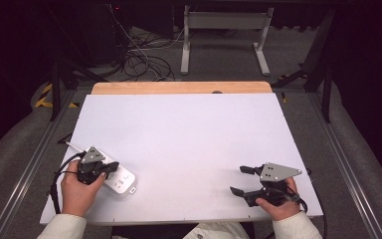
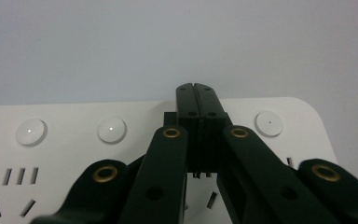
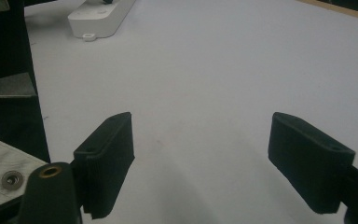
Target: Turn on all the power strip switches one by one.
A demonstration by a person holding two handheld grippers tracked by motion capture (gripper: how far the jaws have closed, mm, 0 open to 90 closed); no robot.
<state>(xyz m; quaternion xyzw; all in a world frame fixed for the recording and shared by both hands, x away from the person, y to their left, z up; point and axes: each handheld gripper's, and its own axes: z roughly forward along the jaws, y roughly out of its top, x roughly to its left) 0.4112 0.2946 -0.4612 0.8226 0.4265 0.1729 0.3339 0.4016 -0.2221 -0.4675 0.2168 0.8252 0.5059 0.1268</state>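
Beyond your white tabletop (image 1: 189, 144) lies grey carpet (image 1: 219, 62), tangled black cables (image 1: 142, 62), a white metal desk frame (image 1: 224, 30), and dark surroundings.

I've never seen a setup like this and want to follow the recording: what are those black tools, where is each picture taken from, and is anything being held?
A person sits at a white table holding a hand-operated two-jaw gripper in each hand. The high view looks down from above the person. The other two pictures come from cameras riding on the grippers, looking along their black jaws. The left gripper has its jaws shut together, with nothing between them, right over a white power strip, the one object on the table; whether it touches the strip is hard to tell. The right gripper has its jaws wide open above bare table, holding nothing.
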